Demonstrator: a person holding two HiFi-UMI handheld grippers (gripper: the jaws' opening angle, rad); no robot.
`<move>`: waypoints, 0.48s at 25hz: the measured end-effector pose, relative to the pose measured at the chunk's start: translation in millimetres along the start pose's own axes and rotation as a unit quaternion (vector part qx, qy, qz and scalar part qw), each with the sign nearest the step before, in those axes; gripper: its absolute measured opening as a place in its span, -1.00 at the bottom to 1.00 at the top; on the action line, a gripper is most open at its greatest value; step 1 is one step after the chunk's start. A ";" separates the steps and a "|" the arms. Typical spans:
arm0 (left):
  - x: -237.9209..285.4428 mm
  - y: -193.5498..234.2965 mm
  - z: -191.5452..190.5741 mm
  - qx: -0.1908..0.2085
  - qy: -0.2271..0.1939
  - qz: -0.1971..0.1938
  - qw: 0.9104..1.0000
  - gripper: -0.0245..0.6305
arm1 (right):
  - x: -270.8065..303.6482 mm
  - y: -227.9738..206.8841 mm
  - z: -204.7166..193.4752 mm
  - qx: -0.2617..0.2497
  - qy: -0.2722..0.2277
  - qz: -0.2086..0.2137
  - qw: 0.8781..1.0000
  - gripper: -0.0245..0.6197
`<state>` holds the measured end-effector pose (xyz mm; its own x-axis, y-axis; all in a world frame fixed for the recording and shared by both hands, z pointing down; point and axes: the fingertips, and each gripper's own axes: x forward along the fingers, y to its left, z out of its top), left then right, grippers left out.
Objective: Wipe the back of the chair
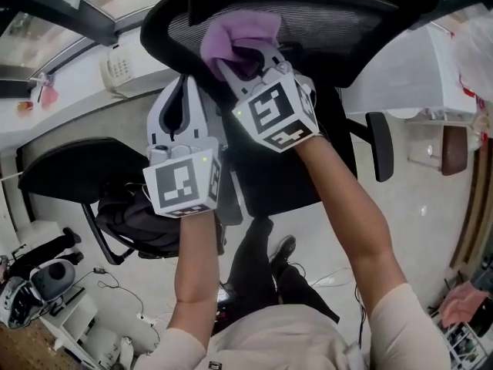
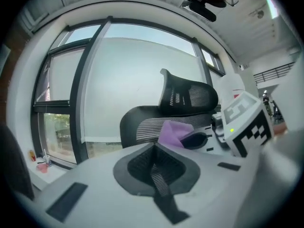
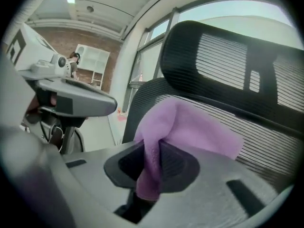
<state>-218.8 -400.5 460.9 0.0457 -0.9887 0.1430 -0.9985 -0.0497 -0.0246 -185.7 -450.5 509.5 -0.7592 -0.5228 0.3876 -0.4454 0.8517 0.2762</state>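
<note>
Head view, looking steeply down: my right gripper (image 1: 243,56) reaches forward to the top edge of the black mesh chair back (image 1: 347,29), with a purple cloth (image 1: 235,37) bunched at its tip and pressed against the mesh. My left gripper (image 1: 185,102) sits just beside it, lower and to the left, close to the frame of the chair back; I cannot tell from here whether it touches. Both forearms are bare. A second dark chair (image 1: 77,168) stands at the left, and a white telephone (image 1: 117,68) rests on the window sill.

Left gripper view: the two dark pads (image 2: 156,167) are pressed together with nothing between them. Beyond them I see the chair back (image 2: 142,122), its headrest (image 2: 187,98), the purple cloth (image 2: 172,132) lying against the mesh, and the marker cube of the right gripper (image 2: 244,125) at the right. A large window (image 2: 137,70) fills the background.

Right gripper view: the pads (image 3: 168,165) are clamped on a fold of the cloth (image 3: 190,127), which billows forward onto the ribbed mesh of the chair back (image 3: 270,141), below the headrest (image 3: 228,61). The left gripper (image 3: 71,99) shows at the left.
</note>
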 end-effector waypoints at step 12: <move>14.2 -25.6 -16.1 0.001 0.007 -0.035 0.999 -0.90 | -30.0 -58.3 -66.1 0.057 0.031 -0.089 0.994 -0.75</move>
<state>-193.0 -411.0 479.4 0.1153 -0.9807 0.1581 -0.9927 -0.1193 -0.0160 -105.6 -486.9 539.9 -0.6341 -0.6641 0.3961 -0.6242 0.7420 0.2448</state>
